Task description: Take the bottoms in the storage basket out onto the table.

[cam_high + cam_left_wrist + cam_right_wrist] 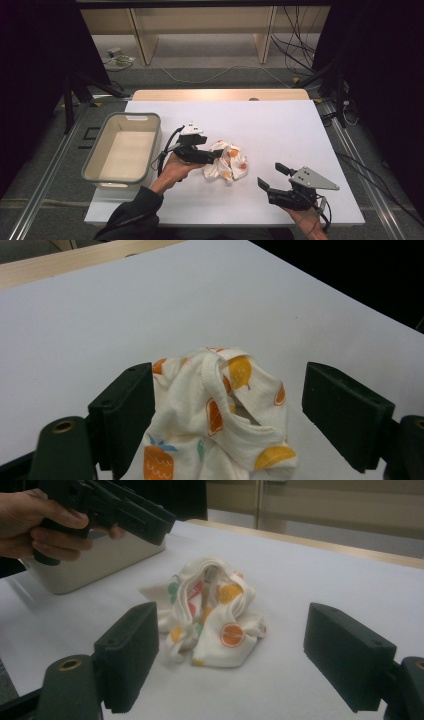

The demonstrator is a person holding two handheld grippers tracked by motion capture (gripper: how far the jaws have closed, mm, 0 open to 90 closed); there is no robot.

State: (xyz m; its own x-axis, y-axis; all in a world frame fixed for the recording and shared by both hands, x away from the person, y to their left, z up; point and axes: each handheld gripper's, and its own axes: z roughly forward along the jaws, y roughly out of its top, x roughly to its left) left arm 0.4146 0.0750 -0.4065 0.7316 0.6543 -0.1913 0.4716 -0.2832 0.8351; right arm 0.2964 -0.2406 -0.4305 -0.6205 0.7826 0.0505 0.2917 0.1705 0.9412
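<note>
- Two grippers are seen over a white table (280, 130), one held in each of the person's hands.
- A crumpled white garment (227, 161) printed with orange and yellow fruit is seen lying in a heap near the middle of the table, just right of a grey bin (123, 148).
- The left gripper (212, 156) is held at the garment's left edge, its jaws spread wide apart; in the left gripper view the cloth (215, 415) is seen between the two black jaws, close against the left one, with a clear gap to the right one.
- Whether the left jaw actually touches the cloth cannot be told.
- The right gripper (272, 176) is held near the table's front edge, to the right of the garment and apart from it, its jaws likewise wide apart and with nothing clamped.
- In the right gripper view the garment (210, 612) is framed between the jaws but farther off, with the left hand (37, 522) and the bin (95, 560) seen beyond.
</note>
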